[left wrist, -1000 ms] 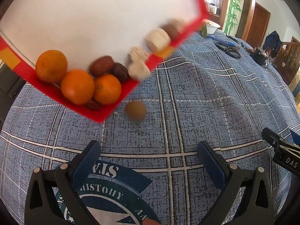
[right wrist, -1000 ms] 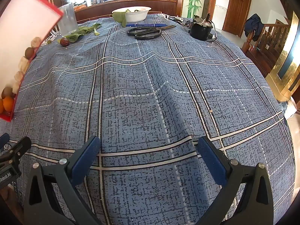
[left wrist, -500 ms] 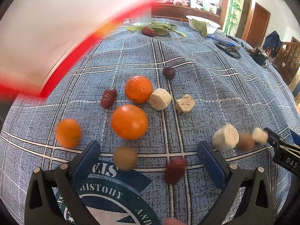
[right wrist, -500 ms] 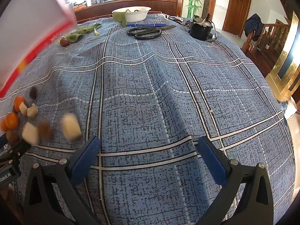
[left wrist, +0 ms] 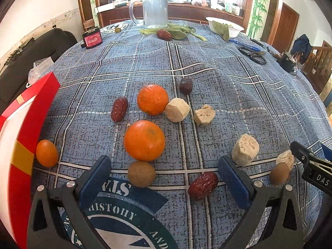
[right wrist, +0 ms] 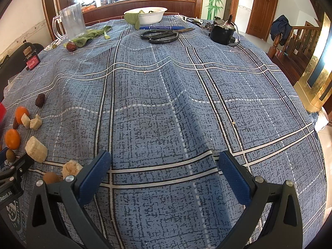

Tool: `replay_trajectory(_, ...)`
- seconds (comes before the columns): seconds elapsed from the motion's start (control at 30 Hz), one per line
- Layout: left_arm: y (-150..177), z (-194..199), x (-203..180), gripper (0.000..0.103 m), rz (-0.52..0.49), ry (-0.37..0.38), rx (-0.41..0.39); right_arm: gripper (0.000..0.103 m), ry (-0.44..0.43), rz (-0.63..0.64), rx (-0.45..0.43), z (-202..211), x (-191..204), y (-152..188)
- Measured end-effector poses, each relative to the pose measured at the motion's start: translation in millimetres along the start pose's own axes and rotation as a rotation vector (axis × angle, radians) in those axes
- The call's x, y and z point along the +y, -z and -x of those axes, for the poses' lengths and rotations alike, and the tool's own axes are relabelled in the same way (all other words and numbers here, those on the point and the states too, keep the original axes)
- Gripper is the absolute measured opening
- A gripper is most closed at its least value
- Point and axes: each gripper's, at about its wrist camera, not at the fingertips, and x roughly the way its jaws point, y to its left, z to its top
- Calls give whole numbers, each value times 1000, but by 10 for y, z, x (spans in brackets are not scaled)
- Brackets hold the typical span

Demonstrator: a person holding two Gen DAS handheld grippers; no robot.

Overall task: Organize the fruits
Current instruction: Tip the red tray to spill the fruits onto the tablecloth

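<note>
- Both blue-padded grippers, left gripper (left wrist: 164,178) and right gripper (right wrist: 164,174), hover with fingers spread wide, gripping nothing.
- Scattered on the blue plaid tablecloth (left wrist: 238,95) ahead of the left one: two big round oranges (left wrist: 144,140), wrinkled red dates (left wrist: 119,109), pale cut chunks (left wrist: 177,110) and a brown round longan (left wrist: 141,173).
- One small orange (left wrist: 47,153) touches the red-edged white tray (left wrist: 22,143) at the left.
- Bare cloth lies between the right gripper's fingers.
</note>
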Motion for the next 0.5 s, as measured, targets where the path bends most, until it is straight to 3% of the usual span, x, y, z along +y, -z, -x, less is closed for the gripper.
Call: replay_trajectory(0.5,-101,-89,-65,102,-8,3,0,103,0,0,0,0,1,3)
